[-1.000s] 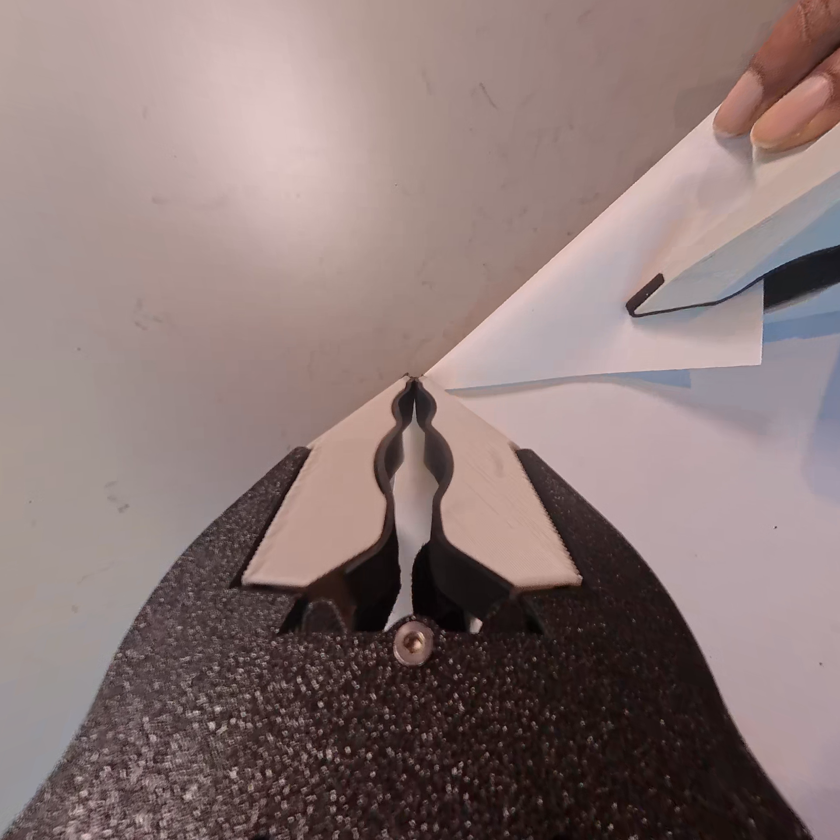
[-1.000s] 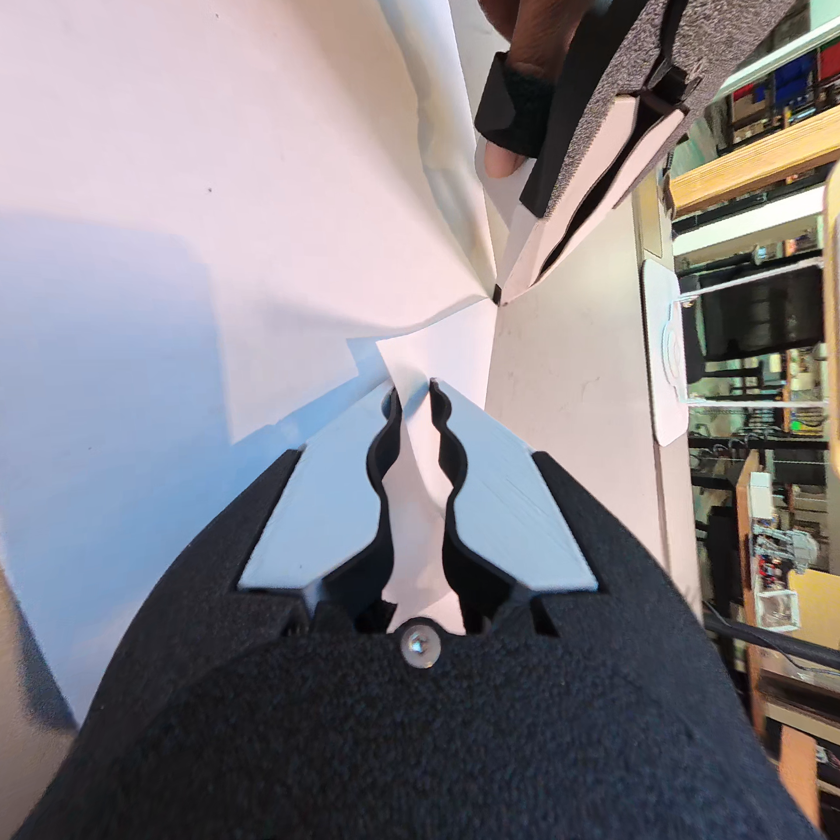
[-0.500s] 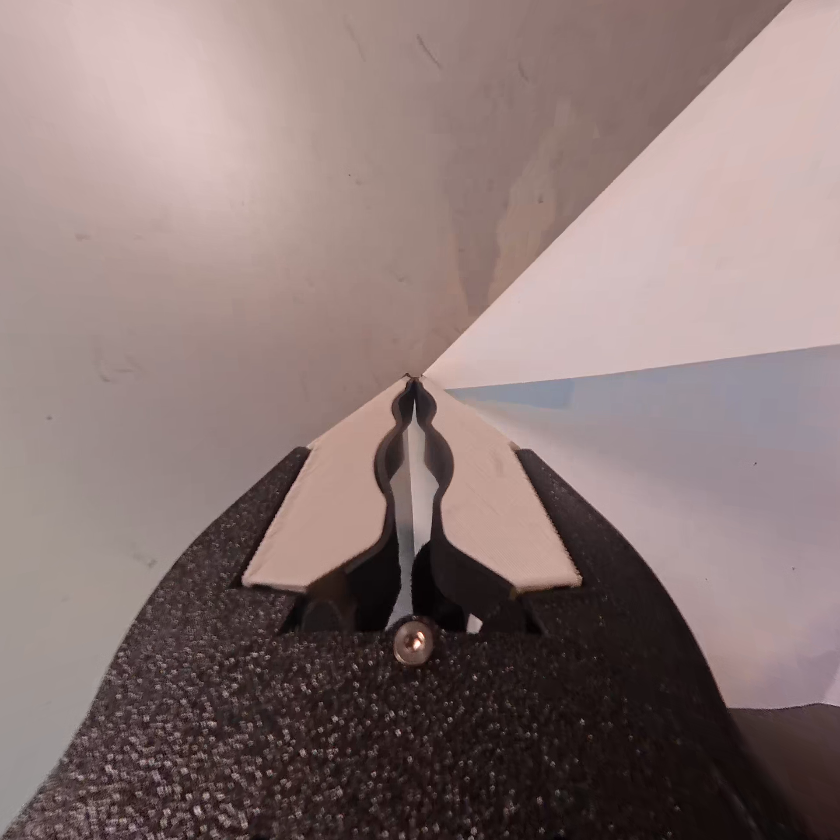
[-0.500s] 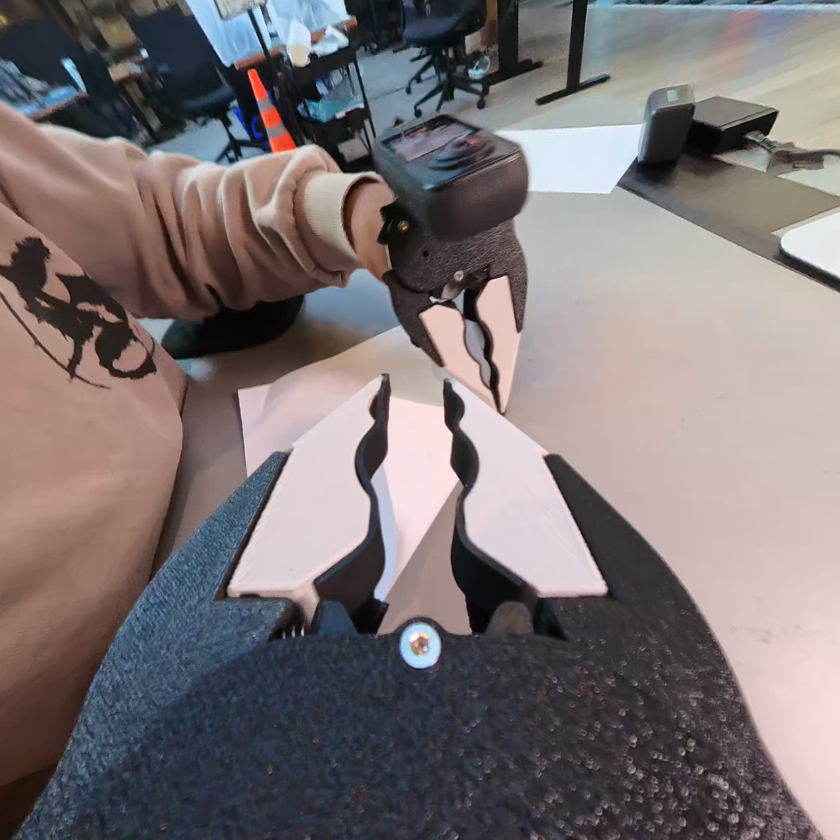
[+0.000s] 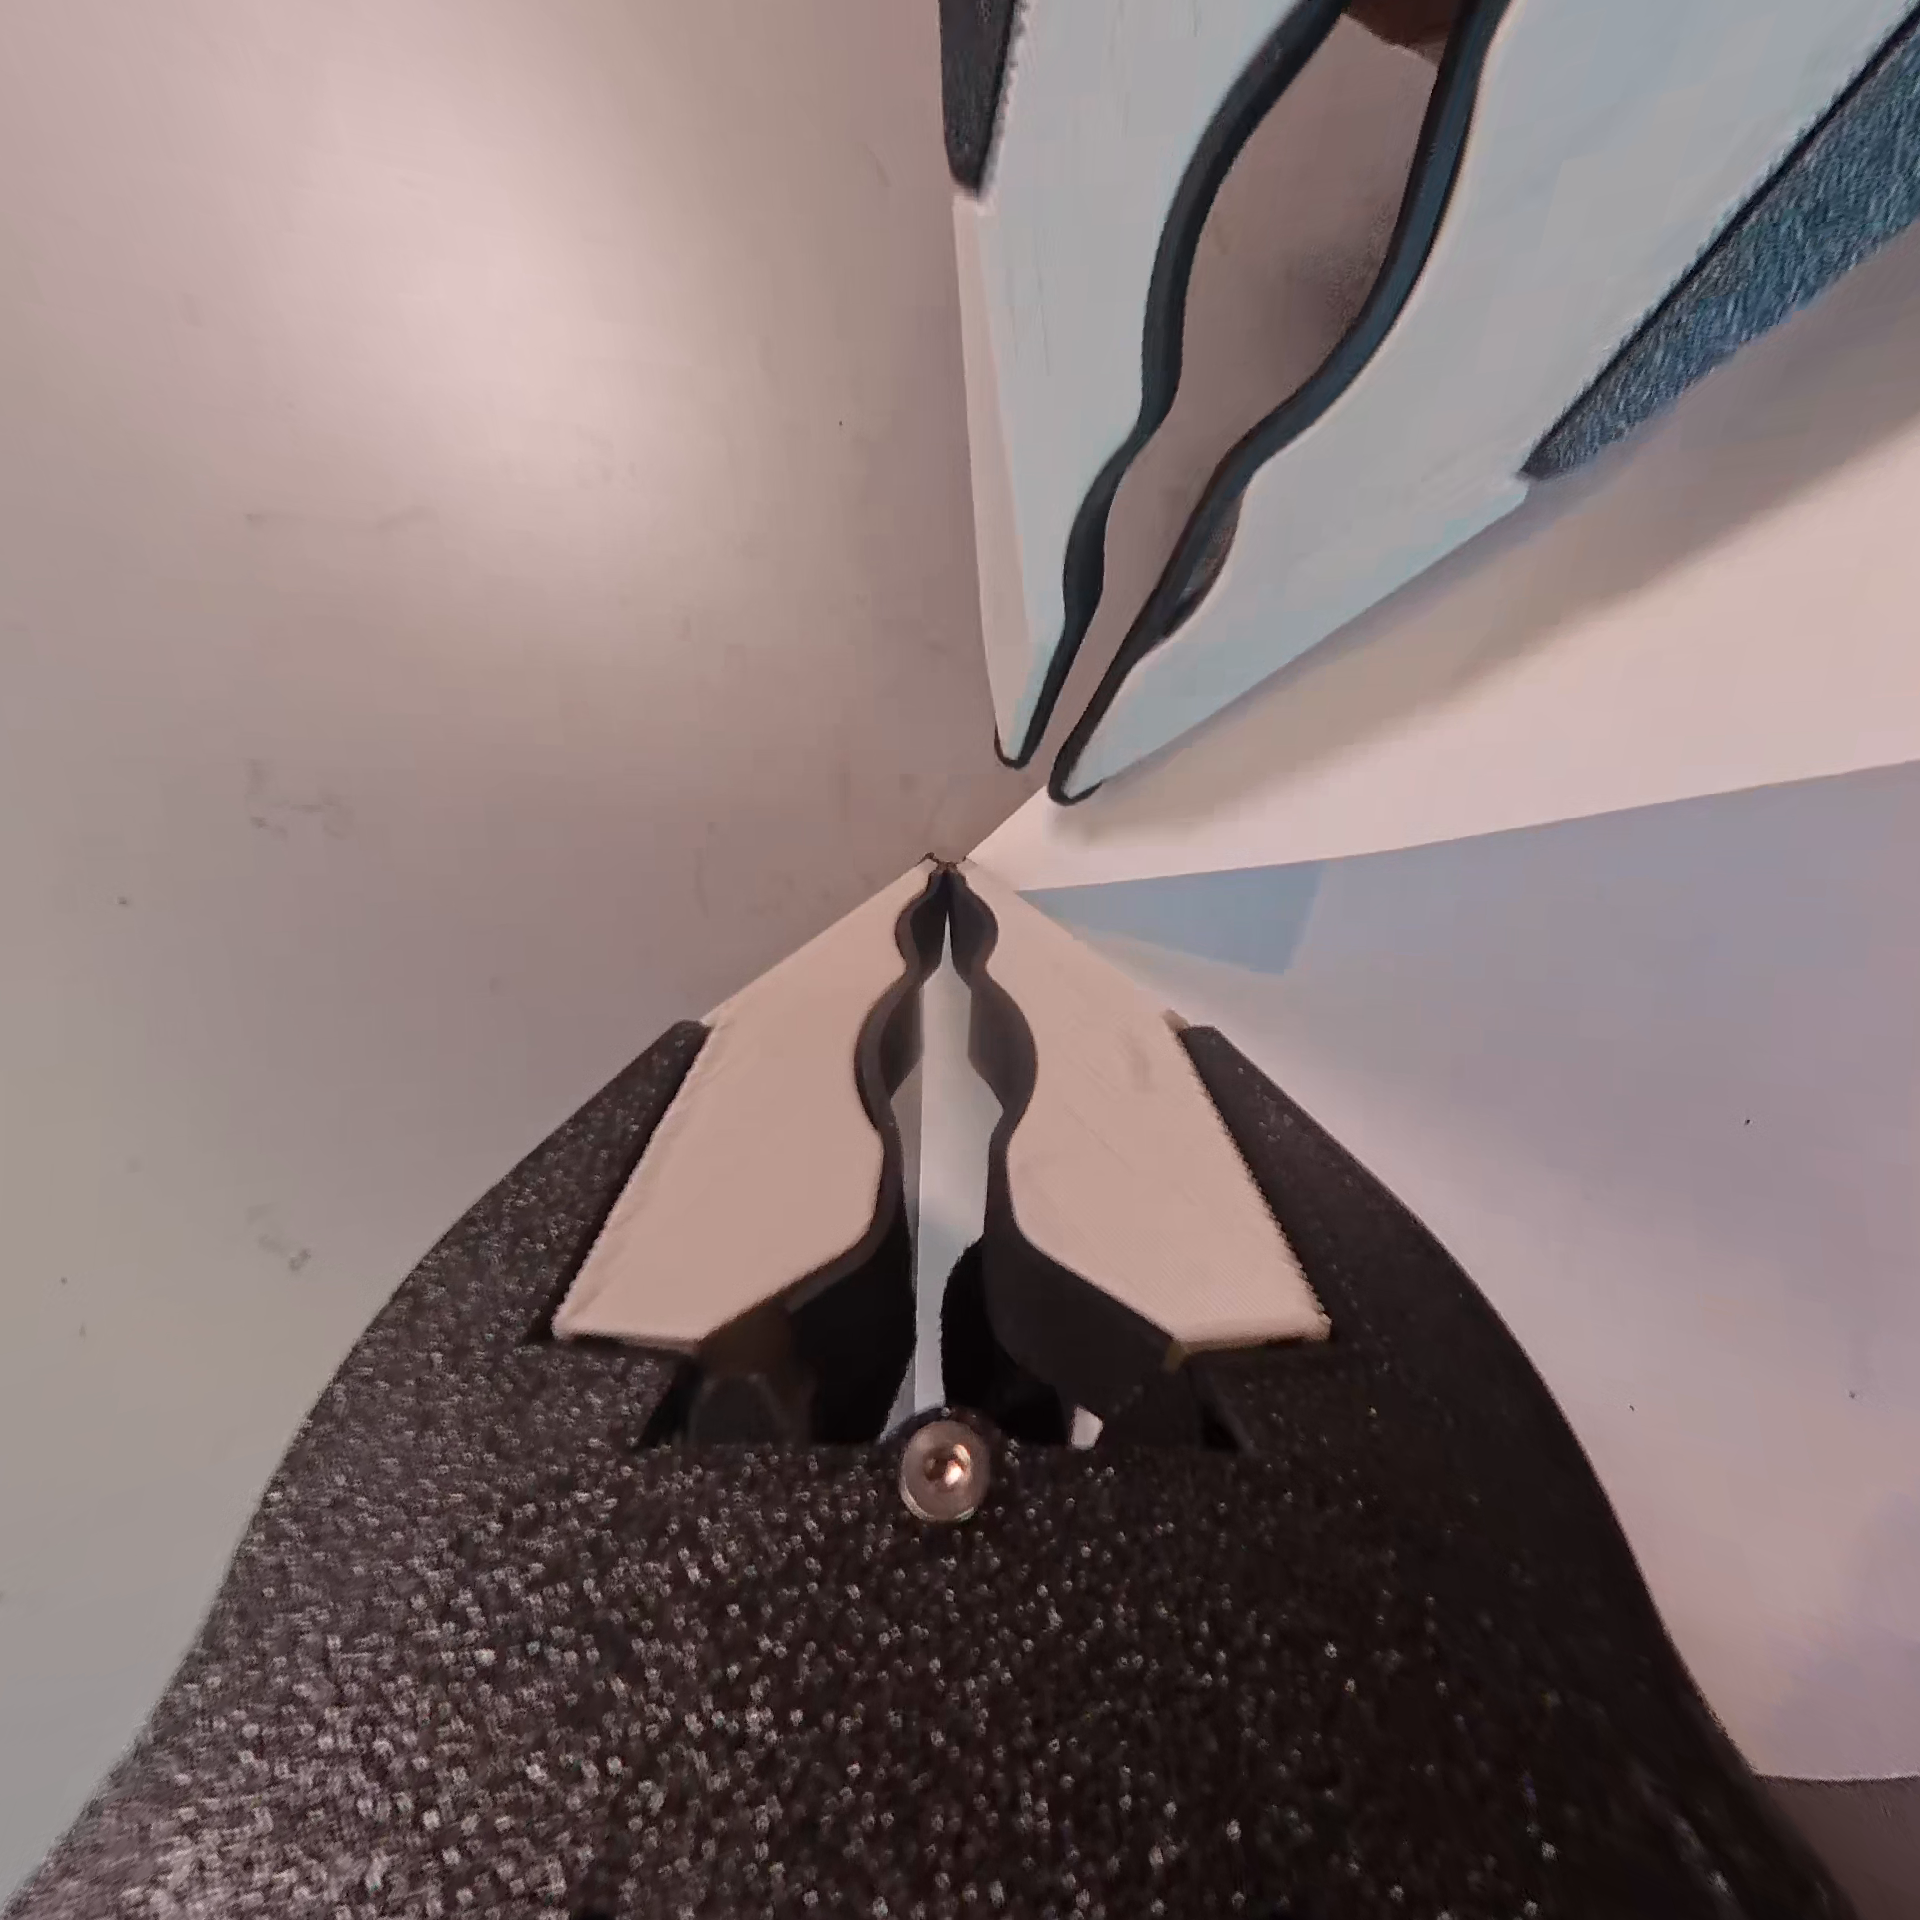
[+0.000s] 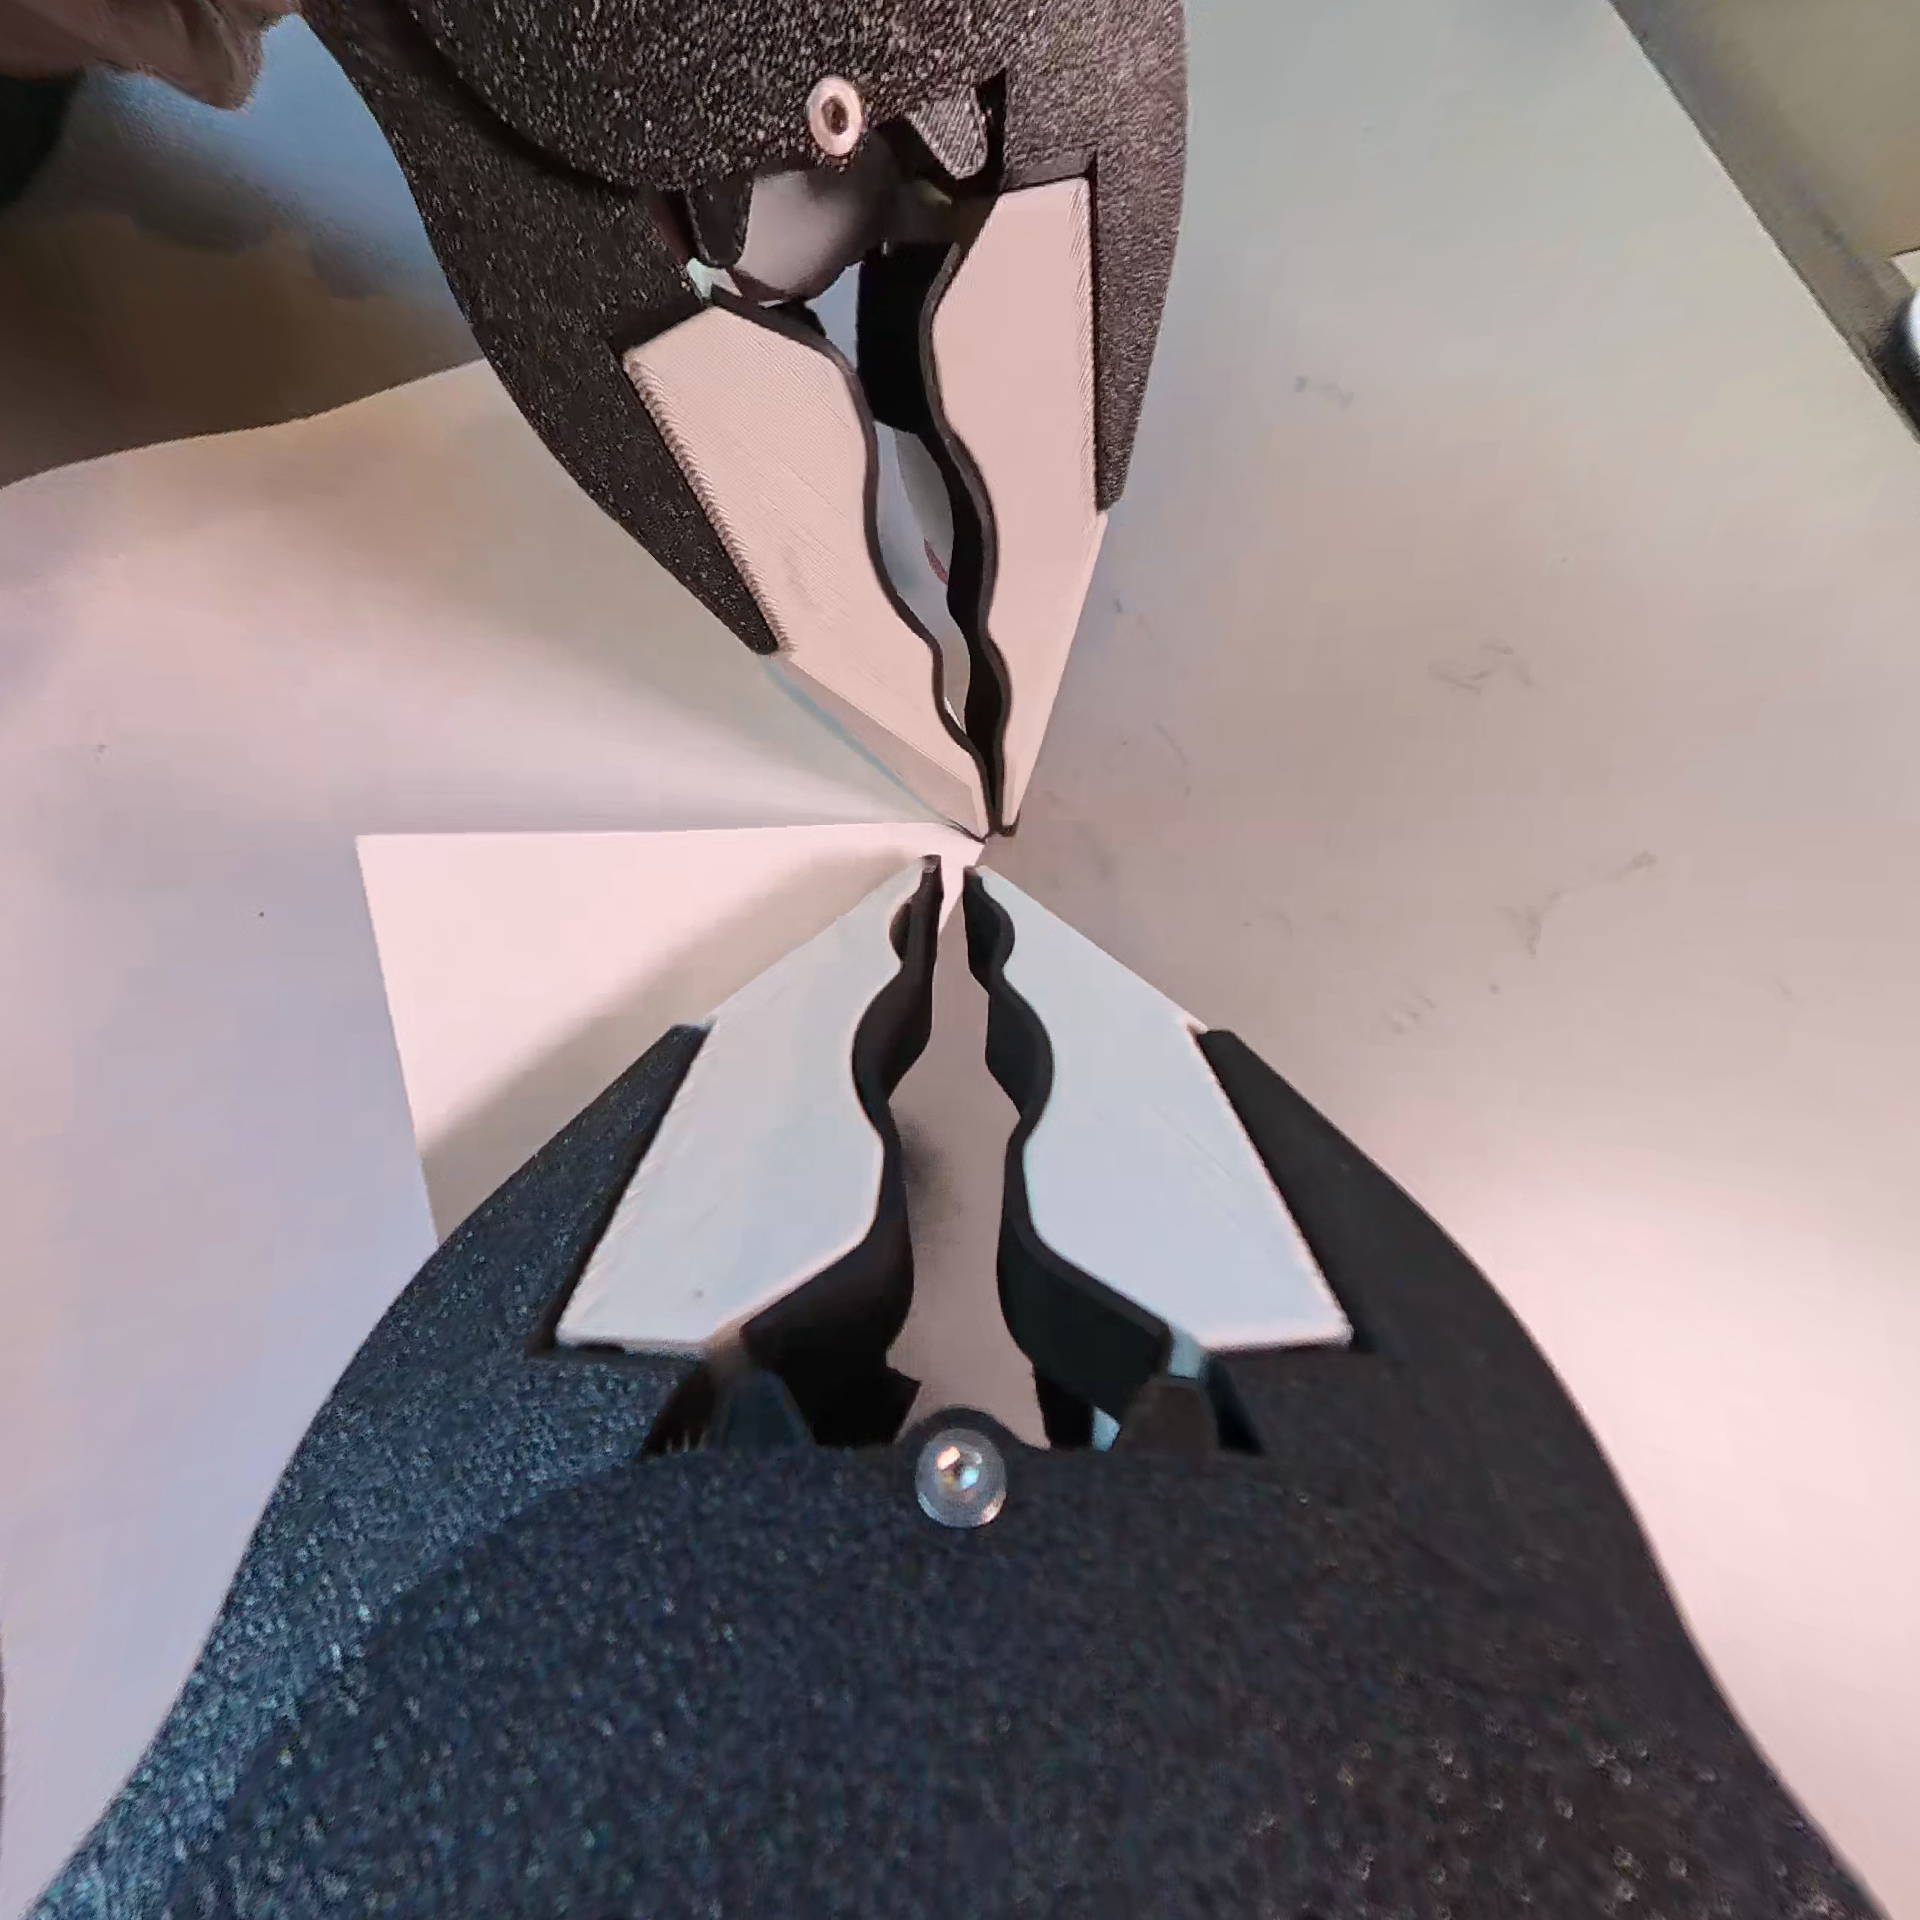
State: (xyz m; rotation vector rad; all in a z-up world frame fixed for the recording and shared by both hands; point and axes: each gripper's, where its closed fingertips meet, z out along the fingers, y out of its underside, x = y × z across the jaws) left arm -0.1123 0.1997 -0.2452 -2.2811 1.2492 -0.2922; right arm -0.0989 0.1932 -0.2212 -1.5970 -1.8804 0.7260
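Observation:
A white paper sheet (image 5: 1507, 1091) lies on a beige table (image 5: 416, 520), with one flap (image 6: 623, 935) folded over it. My left gripper (image 5: 943, 873) is shut on the paper's pointed folded corner, and a strip of paper shows between its fingers. It also shows in the right wrist view (image 6: 992, 826), tips down on the table. My right gripper (image 6: 951, 873) is open by a narrow gap with only table showing in it. Its tips sit just short of the left gripper's tips, at the flap's point. It also shows in the left wrist view (image 5: 1044, 779).
The bare table (image 6: 1455, 727) stretches to the right of the paper. A dark mat edge (image 6: 1808, 208) runs along the far right corner. A sleeve (image 6: 135, 42) shows at the top left behind the left gripper. My left and right fingertips are right by each other.
The right gripper let go of the paper flap, pulled back and up, then came down again close to the left gripper's tips. The flap now lies flat. The left gripper has stayed shut on the corner.

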